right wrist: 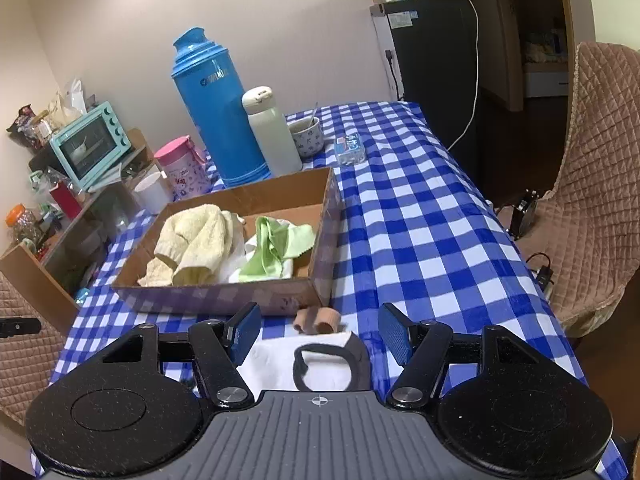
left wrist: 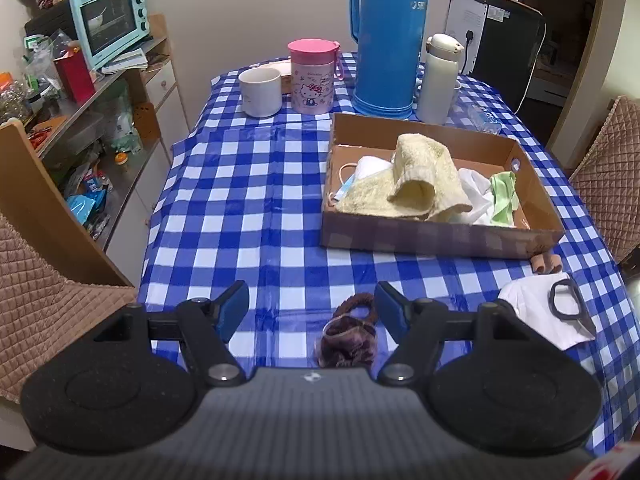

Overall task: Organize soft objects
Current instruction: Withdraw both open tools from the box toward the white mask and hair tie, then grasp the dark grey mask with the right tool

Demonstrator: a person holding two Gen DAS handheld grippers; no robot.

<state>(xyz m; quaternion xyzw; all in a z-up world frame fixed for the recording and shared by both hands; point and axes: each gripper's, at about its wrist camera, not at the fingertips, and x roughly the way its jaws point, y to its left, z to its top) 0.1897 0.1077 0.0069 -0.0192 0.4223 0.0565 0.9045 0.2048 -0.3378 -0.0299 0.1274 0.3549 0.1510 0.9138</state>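
A cardboard box (left wrist: 436,238) (right wrist: 320,216) on the checked table holds a yellow towel (left wrist: 416,176) (right wrist: 192,240), a green cloth (left wrist: 504,196) (right wrist: 276,248), a white cloth and a face mask (left wrist: 348,188). My left gripper (left wrist: 310,300) is open over the table, with a brown hair scrunchie (left wrist: 348,336) lying just in front of its base between the fingers. My right gripper (right wrist: 318,328) is open above a white sock with a dark cuff (right wrist: 320,364) (left wrist: 552,312). A small tan band (right wrist: 318,320) (left wrist: 546,262) lies by the box's near corner.
A blue thermos (left wrist: 388,40) (right wrist: 218,108), a white bottle (left wrist: 438,76) (right wrist: 272,132), a pink cup (left wrist: 314,76), a white mug (left wrist: 260,92) and a bowl (right wrist: 306,136) stand behind the box. Padded chairs (right wrist: 592,184) flank the table; cluttered shelves (left wrist: 80,92) stand left.
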